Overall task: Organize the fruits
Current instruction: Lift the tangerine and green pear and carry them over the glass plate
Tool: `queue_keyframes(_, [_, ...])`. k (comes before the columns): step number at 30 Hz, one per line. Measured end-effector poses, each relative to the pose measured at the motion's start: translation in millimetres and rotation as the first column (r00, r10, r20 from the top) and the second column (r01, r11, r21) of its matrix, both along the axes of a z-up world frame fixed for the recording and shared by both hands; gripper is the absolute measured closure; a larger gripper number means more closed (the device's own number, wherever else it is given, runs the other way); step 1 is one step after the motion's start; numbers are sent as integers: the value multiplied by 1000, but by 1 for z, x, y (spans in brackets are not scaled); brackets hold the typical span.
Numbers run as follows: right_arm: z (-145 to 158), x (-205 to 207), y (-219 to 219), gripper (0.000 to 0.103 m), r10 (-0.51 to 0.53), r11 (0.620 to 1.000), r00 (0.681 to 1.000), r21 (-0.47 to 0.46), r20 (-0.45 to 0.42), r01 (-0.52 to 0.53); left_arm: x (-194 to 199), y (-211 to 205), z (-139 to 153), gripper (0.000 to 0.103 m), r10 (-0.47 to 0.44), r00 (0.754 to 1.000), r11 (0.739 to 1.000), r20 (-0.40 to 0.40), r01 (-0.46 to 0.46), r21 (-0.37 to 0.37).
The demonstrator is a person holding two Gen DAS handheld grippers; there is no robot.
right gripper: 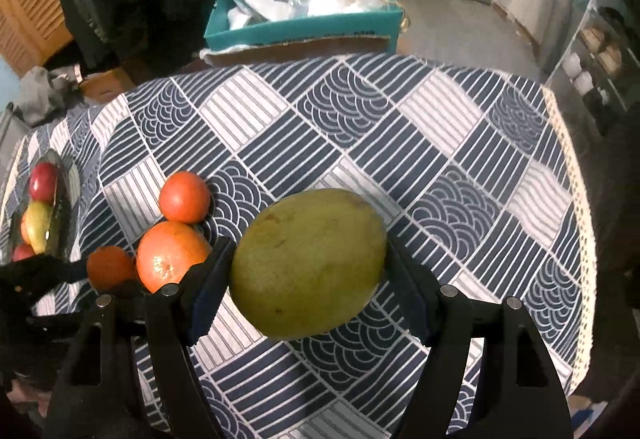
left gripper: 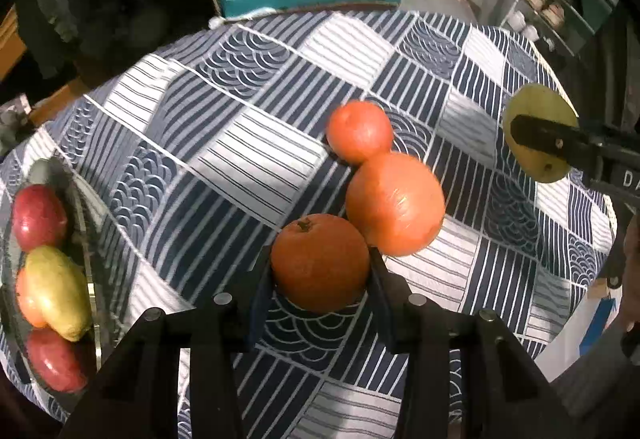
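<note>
Roughly mid-task: glass dish [left gripper: 86, 223] at table's left edge already holds several fruits, left gripper [left gripper: 320, 271] pinches an orange [left gripper: 320, 263], right gripper [right gripper: 308, 279] clamps the green mango [right gripper: 308, 263] (looks lifted), two oranges [left gripper: 394, 203] remain on the cloth.

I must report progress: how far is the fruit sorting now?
Done: four fruits lie in the tray. In hand: the left claw grips an orange, and the right claw holds a green fruit. Left: two oranges on the cloth.
</note>
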State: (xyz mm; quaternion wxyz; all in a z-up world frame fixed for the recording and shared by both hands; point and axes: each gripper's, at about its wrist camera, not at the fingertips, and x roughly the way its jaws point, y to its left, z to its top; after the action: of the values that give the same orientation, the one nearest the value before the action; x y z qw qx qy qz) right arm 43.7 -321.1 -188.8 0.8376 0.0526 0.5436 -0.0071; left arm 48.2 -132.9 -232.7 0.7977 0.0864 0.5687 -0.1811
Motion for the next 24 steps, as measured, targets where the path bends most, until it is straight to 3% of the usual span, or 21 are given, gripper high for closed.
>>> queue_keyframes(24, [81, -17, 36, 28, 91, 995, 973, -53, 212, -82, -13, 34, 94, 58, 95, 977, 989, 192, -71, -127])
